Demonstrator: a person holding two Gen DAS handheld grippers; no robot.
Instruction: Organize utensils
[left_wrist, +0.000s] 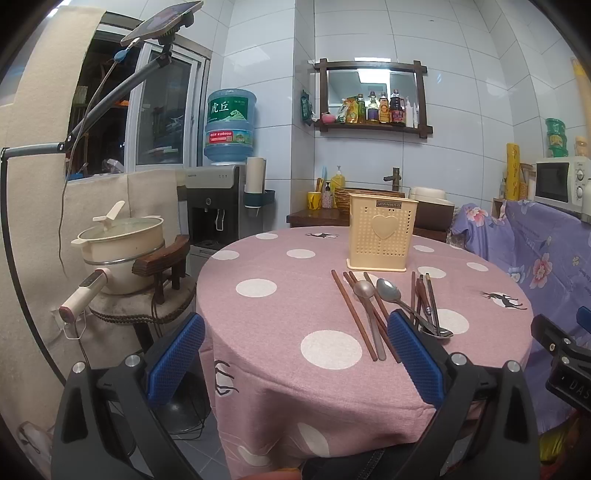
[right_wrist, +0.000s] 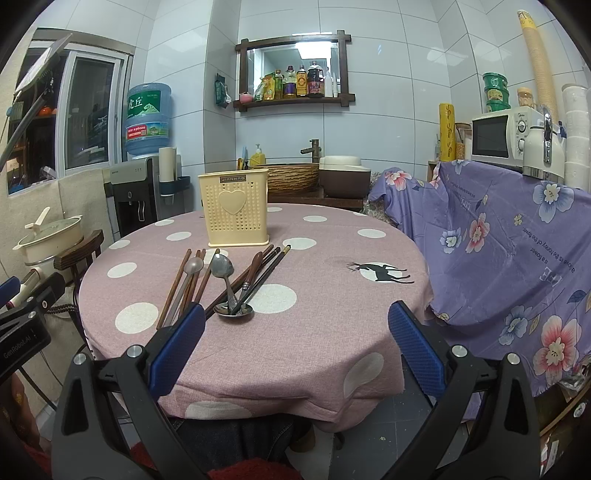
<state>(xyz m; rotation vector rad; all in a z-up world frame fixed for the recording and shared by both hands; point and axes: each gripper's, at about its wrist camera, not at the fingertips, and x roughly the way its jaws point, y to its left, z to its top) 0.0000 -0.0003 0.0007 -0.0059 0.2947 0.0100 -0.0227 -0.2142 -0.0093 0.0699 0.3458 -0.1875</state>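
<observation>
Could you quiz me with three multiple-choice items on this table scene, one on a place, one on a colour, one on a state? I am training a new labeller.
1. Where do the utensils lie relative to the utensil holder?
A. Inside it
B. On the tablecloth in front of it
C. On the floor

2. What colour is the holder?
A. Pale yellow
B. Green
C. Black

3. How do the jaws of the left gripper and right gripper stand?
A. Both shut on chopsticks
B. Left open, right shut on a spoon
C. Both open, holding nothing

Answers:
1 B, spoons and chopsticks rest on the cloth on the near side of the holder.
2 A, its perforated wall with the heart is pale yellow.
3 C, in each wrist view the blue pads stand wide apart with nothing between.
</observation>
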